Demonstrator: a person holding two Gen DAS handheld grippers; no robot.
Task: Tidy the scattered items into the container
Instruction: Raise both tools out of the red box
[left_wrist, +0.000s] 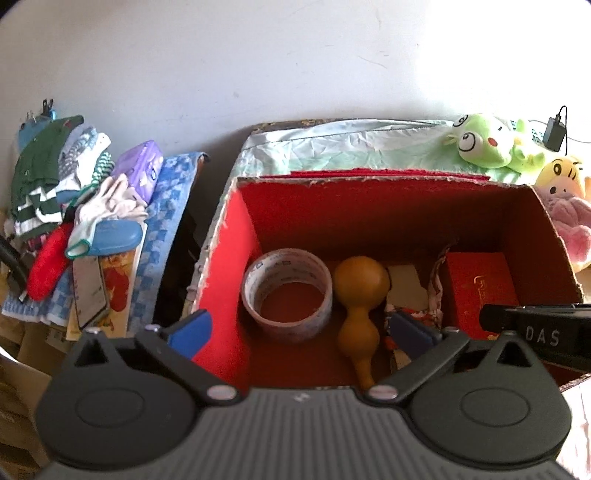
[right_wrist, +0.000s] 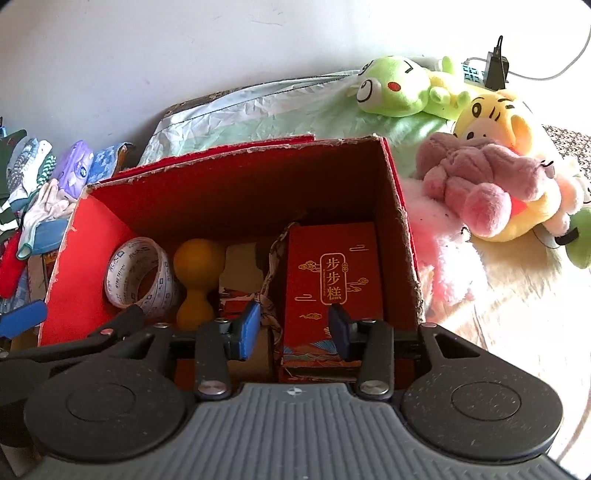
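**Both hand-held grippers spread above the red box**

The left hand-held gripper (left_wrist: 301, 328) hangs over the red cardboard box (left_wrist: 236, 236) with its blue pads spread as wide as they go, nothing between them. On the box floor a tape roll (left_wrist: 287, 293) lies at nine o'clock from an orange gourd (left_wrist: 360, 306), just beside it. At three o'clock, against the right wall, stands a red gift carton (right_wrist: 332, 280). The right hand-held gripper (right_wrist: 295, 328) hovers over that carton's near end, pads parted and apparently clear of it. Outside, at one o'clock, a green plush frog (right_wrist: 399, 88) and pink plush (right_wrist: 476, 181) lie on bedding.
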